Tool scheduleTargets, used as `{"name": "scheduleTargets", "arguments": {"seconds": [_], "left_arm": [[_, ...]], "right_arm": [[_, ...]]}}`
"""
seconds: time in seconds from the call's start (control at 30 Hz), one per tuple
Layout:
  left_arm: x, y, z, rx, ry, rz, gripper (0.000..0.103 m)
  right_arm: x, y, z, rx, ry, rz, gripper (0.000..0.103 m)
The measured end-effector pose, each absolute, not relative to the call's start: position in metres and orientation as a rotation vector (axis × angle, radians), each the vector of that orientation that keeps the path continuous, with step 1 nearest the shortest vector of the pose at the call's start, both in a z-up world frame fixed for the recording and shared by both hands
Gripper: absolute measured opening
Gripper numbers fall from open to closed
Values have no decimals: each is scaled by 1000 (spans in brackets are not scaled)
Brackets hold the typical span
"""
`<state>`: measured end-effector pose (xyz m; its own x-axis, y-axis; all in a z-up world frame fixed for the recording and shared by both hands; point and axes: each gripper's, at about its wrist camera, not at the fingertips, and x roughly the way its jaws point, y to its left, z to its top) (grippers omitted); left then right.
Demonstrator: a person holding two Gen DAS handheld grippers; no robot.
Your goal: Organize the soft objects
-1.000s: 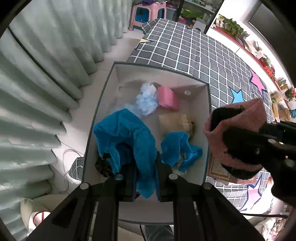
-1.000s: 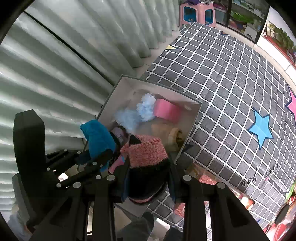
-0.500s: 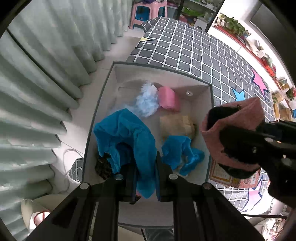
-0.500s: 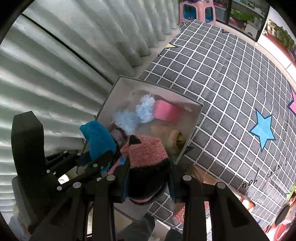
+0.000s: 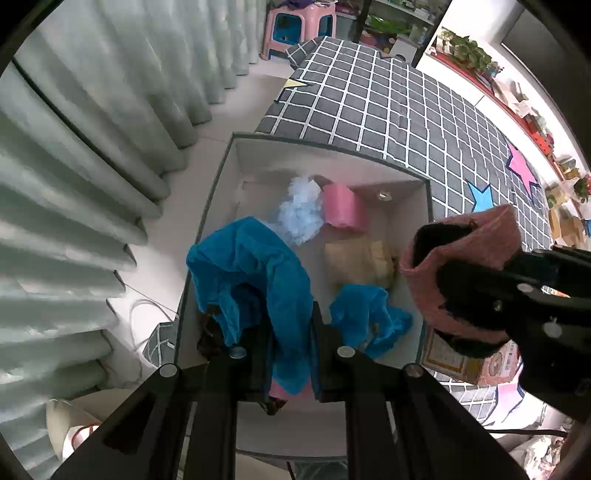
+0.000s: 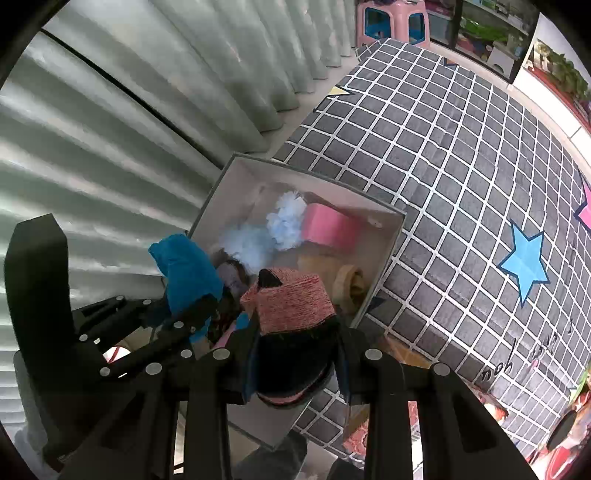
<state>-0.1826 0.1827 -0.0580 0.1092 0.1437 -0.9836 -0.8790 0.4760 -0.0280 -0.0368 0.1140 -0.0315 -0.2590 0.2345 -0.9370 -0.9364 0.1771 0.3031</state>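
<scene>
My left gripper [image 5: 290, 328] is shut on a blue cloth [image 5: 255, 273] and holds it above the near end of a grey open box [image 5: 221, 184]. My right gripper [image 6: 295, 343] is shut on a pink and black knit sock [image 6: 291, 299], held over the box's right rim; it also shows in the left wrist view [image 5: 461, 266]. Inside the box lie a pale blue fluffy piece [image 5: 301, 212], a pink roll [image 5: 343, 212], a tan soft item [image 5: 360, 260] and another blue cloth [image 5: 365, 314].
The box stands against a bed with a grey checked cover [image 6: 461, 166] carrying star prints. Pale green curtains [image 5: 92, 129] hang on the left. A colourful book [image 5: 465, 358] lies by the box's right side. A pink stool [image 5: 295, 26] stands far off.
Both grippers keep their holds. The view of the box has drifted slightly; the sock has shifted a little toward the box's right rim.
</scene>
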Motion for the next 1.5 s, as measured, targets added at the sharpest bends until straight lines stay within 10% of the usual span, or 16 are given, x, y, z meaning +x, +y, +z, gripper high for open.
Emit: {"name": "scheduleTargets", "arguments": {"seconds": [1.5], "left_arm": [[-180,186,-64,-758,1254,875,17]], "right_arm": [[-36,123,-42,-766,1353,1345,34]]}}
